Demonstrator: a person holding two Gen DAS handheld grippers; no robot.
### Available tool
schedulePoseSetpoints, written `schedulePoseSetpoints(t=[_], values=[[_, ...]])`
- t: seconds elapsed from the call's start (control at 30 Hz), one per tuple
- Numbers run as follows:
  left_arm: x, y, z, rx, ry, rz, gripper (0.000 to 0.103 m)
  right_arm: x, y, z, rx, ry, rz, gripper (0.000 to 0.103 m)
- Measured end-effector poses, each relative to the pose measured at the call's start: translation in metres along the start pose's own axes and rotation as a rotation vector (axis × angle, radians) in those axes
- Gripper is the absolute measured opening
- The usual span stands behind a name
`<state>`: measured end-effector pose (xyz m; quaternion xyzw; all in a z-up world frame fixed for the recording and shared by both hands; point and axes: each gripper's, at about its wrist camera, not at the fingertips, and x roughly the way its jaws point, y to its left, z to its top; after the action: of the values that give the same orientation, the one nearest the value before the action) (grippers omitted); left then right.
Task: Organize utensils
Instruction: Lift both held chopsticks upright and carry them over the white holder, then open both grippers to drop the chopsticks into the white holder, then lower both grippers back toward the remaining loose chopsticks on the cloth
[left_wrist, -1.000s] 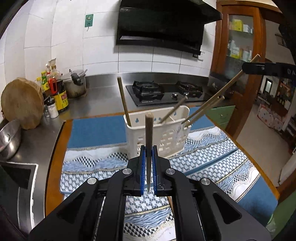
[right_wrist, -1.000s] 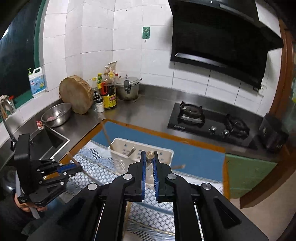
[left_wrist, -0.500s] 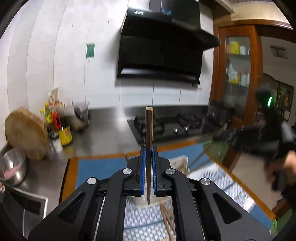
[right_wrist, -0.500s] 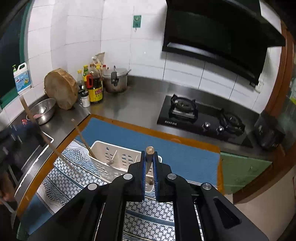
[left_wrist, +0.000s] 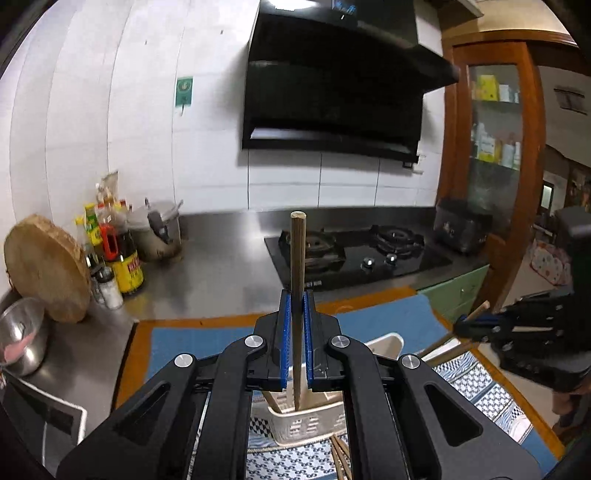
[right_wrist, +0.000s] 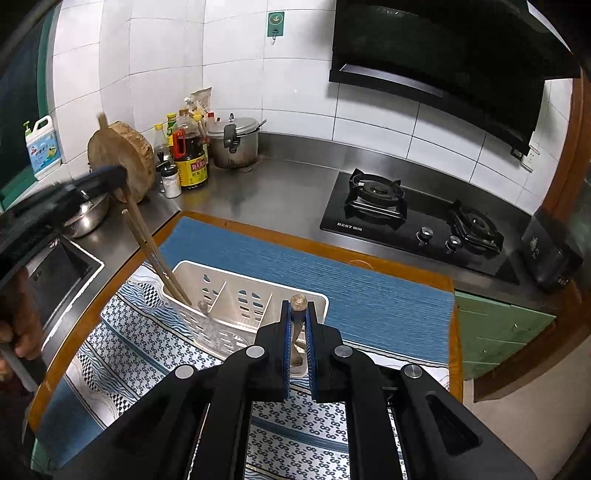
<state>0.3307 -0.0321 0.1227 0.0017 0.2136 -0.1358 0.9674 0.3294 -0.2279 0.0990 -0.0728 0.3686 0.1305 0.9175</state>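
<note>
My left gripper (left_wrist: 297, 295) is shut on a wooden chopstick (left_wrist: 297, 254) that stands upright between the blue pads. Its lower tip hangs over the white slotted basket (left_wrist: 306, 424). In the right wrist view that chopstick (right_wrist: 147, 240) slants down into the left compartment of the basket (right_wrist: 240, 291), beside a second stick leaning there. My right gripper (right_wrist: 297, 306) is shut on another chopstick (right_wrist: 298, 302), seen end-on just above the basket's near right corner. In the left wrist view the right gripper (left_wrist: 461, 326) comes in from the right with its stick (left_wrist: 480, 308) angled down toward the basket.
The basket stands on a patterned cloth (right_wrist: 140, 354) over a blue mat (right_wrist: 332, 280) on a wooden board. Loose chopsticks (left_wrist: 340, 458) lie on the cloth. A gas hob (right_wrist: 413, 218), sauce bottles (right_wrist: 190, 158), a pot (right_wrist: 232, 142), a round chopping block (right_wrist: 122, 158) and a sink (right_wrist: 55, 273) surround it.
My left gripper has risen with its chopstick, so the basket now sits low under it. My right gripper has come down and closer to the basket, still shut on its stick.
</note>
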Motion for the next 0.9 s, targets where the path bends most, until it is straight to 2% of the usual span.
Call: schedulePoseSetpoints(t=[0.13,0.23,0.4,0.43,0.47,0.5,0.53,0.67,0.9], values=[[0.013,0.004,-0.012,-0.005,0.043,-0.008,0.005,0.001,0.0,-0.001,0.002,-0.006,0.004,0.008],[0.014,0.003,-0.015,0.0,0.05,-0.007,0.008,-0.003,0.0,-0.001,0.001,-0.019,0.002,0.02],[0.0,0.001,-0.01,-0.004,0.038,-0.013,0.01,-0.027,0.002,-0.003,0.006,-0.068,-0.001,0.031],[-0.005,0.0,-0.01,-0.002,0.035,-0.013,0.012,-0.034,0.003,-0.005,0.007,-0.08,-0.004,0.035],[-0.013,-0.001,-0.011,-0.001,0.029,-0.009,0.021,-0.039,0.004,-0.007,0.008,-0.089,-0.005,0.036],[-0.019,-0.002,-0.013,-0.001,0.023,-0.007,0.026,-0.047,0.006,-0.012,0.008,-0.103,-0.001,0.037],[-0.027,-0.002,-0.015,-0.001,0.015,-0.008,0.031,-0.055,0.008,-0.017,0.011,-0.115,0.0,0.039],[-0.056,-0.005,-0.034,-0.003,0.012,-0.001,0.04,-0.071,0.02,-0.045,0.006,-0.132,0.01,0.04],[-0.096,-0.001,-0.098,-0.061,0.079,-0.026,0.05,-0.069,0.053,-0.123,-0.009,-0.088,0.058,0.04]])
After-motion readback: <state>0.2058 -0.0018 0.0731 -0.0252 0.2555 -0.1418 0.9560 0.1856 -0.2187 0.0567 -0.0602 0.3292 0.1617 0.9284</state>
